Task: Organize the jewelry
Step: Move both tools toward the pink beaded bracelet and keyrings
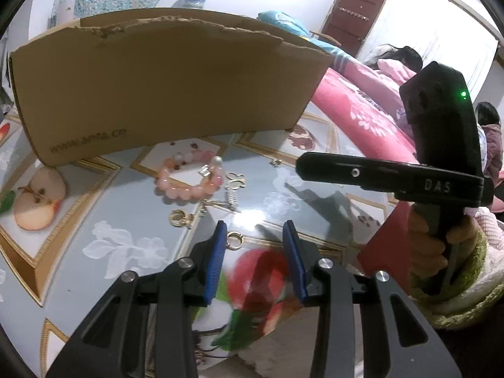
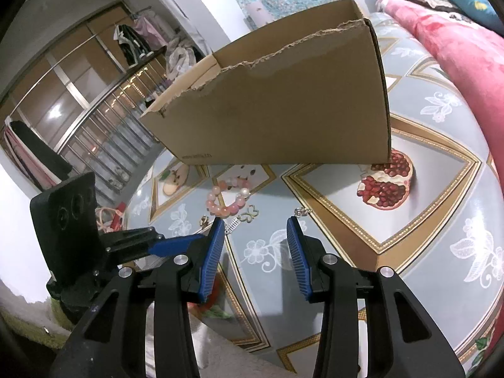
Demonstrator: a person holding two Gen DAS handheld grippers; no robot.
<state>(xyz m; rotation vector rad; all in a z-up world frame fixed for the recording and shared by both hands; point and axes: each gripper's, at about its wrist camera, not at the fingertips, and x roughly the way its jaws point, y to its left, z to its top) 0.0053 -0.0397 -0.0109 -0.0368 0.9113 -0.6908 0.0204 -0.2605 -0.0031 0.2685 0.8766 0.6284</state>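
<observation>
Loose jewelry lies on the patterned tabletop [image 1: 283, 195] in front of a torn cardboard box [image 1: 163, 88]. The pieces are a pink bead bracelet [image 1: 189, 178], a butterfly pendant [image 1: 235, 180], a silver clip [image 1: 231, 200], a gold piece [image 1: 181, 217] and a small gold ring [image 1: 234, 241]. My left gripper [image 1: 255, 231] is open over the table, and the ring lies just beside its left pad, untouched. My right gripper [image 2: 255, 225] is open and holds nothing; the bracelet [image 2: 226, 201] and the pendant [image 2: 250, 215] lie just beyond it. A small silver piece [image 2: 302, 211] sits off its right fingertip.
The box [image 2: 283, 104] stands open-topped behind the jewelry. A hand [image 1: 431, 245] in a fuzzy green-and-white sleeve holds the right gripper's handle at the right. A pink blanket [image 1: 356, 116] lies beyond the table's right edge. People sit far right.
</observation>
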